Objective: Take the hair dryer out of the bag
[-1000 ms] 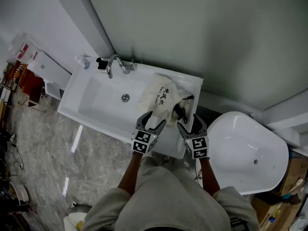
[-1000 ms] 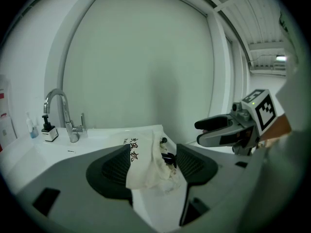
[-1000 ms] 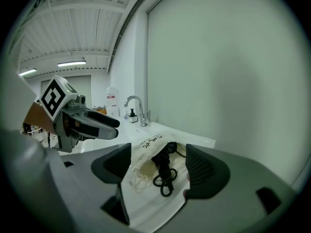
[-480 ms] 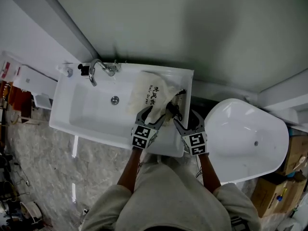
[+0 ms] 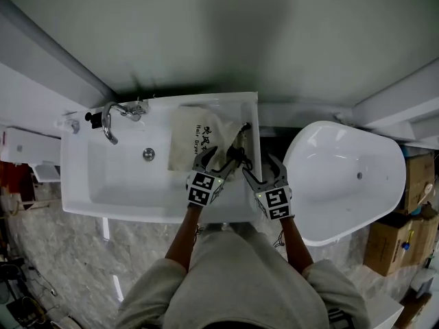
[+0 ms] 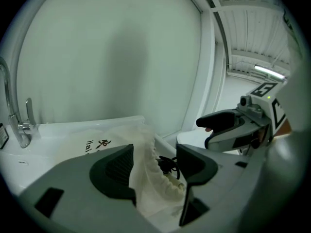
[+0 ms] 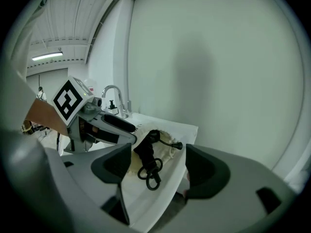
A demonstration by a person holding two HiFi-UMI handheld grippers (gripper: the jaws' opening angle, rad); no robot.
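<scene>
Hair dryer (image 5: 237, 157): black handle & looped cord poke from the mouth of the cream bag (image 5: 194, 137), lying on sink (image 5: 96, 184) R end. L gripper (image 5: 218, 158) at sink's front R edge, jaws apart w/ bunched bag fabric between. R gripper (image 5: 260, 167) just R of sink, jaws apart, cord ahead, nothing held. Faucet (image 5: 108, 117) at sink's back L.

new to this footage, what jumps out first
A cream cloth bag lies at the right end of the white sink, a black cord spilling from its mouth. The left gripper and right gripper hover open there, fabric between the left one's fingers.
</scene>
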